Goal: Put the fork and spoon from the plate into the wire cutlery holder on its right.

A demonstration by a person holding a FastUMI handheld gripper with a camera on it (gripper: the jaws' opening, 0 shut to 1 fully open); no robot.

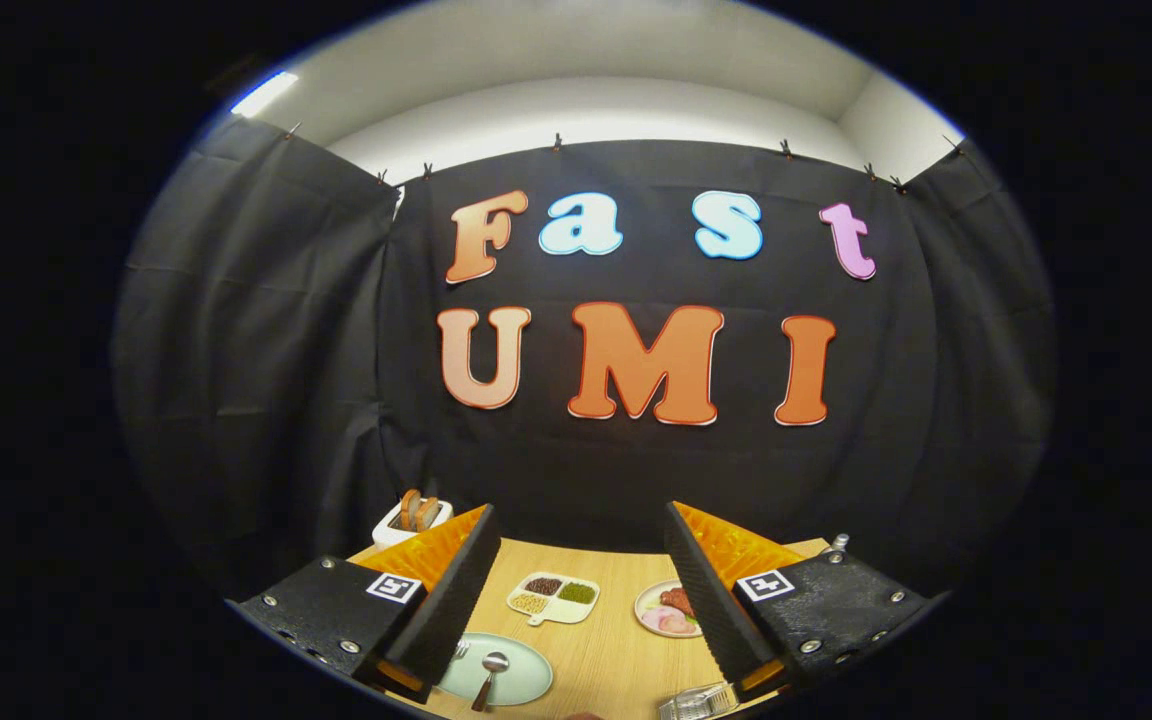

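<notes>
Light wooden table (pixel 606 655), white divided dish (pixel 553 598) of dark, green and yellow grains lay near its middle, small plate (pixel 664 610) of pink and red food sat to its right, white container (pixel 410 520) of bread slices stood at far left corner.

You are holding the gripper (pixel 576 590) up in the air, tilted only slightly downward so it is looking mostly straight ahead. Its two fingers (pixel 446 600) are standing spread wide apart, angled outward from each other in an open V. Nothing is sitting between them, and neither finger is touching anything.
</notes>
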